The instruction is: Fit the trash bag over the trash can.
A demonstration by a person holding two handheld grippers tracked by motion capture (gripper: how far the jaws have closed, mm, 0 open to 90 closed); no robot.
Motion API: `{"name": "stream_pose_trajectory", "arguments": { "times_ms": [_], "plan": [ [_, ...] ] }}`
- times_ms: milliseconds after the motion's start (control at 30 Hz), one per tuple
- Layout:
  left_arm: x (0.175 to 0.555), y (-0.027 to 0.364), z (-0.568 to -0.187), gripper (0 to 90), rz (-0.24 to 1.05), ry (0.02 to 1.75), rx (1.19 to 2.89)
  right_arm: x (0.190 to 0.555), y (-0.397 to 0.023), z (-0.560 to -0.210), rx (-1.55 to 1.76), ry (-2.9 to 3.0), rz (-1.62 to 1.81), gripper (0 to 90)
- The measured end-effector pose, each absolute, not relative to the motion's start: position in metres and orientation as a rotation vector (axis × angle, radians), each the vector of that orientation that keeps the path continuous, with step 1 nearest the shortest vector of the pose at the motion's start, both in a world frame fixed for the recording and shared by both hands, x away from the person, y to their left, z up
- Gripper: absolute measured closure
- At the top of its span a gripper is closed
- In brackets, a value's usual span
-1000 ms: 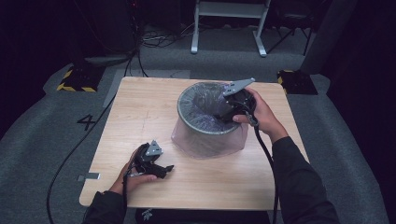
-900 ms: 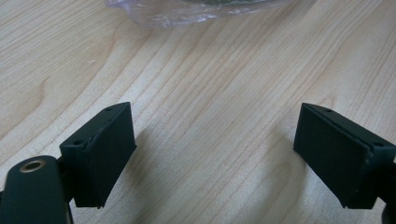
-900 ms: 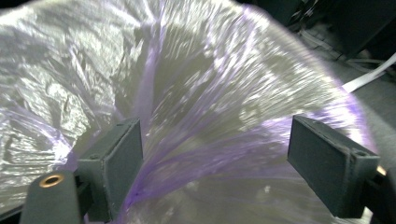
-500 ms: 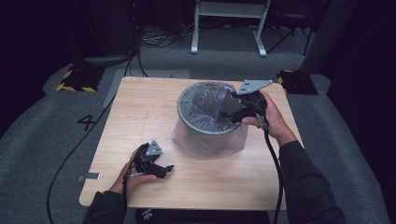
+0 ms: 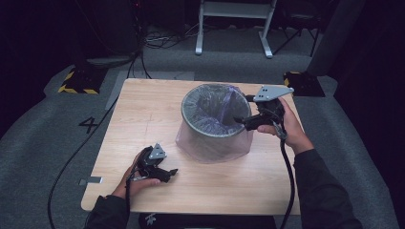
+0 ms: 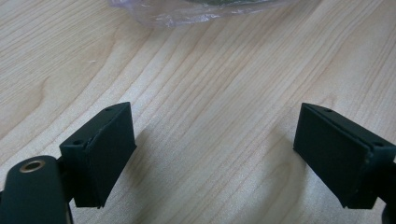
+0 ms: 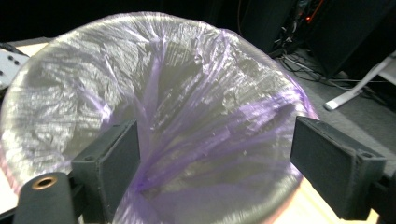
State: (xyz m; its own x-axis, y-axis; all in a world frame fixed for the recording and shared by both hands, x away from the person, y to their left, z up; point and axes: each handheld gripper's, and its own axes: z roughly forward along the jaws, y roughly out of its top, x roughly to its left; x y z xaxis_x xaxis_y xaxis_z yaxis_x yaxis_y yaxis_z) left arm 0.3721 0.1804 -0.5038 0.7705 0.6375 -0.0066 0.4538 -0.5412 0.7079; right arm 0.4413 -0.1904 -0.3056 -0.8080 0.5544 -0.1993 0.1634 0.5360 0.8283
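Hovering with jaws wide at the bin's (image 5: 216, 119) right rim mid-desk (image 5: 143, 114), the right claw (image 5: 241, 121) faces its purple liner (image 7: 187, 140): thin, limp, slippery film, probably best pinched where it folds over the rim. The left claw (image 5: 168, 174) rests open, empty.

The round grey bin (image 5: 215, 119) stands upright near the middle of my desk (image 5: 143, 114). A thin, clear purple-tinted bag (image 7: 187, 116) lines it, crinkled inside, folded over the rim and draped down its outer wall to the wood.
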Motion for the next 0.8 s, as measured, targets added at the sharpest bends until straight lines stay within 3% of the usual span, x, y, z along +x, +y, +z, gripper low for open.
{"name": "stream_pose_trajectory", "arguments": {
  "times_ms": [800],
  "plan": [
    [0.372,0.180,-0.504,12.1,0.331,0.810,2.240,0.402,-0.225,-0.317,0.560,2.269,1.209,16.0]
  ]
}}
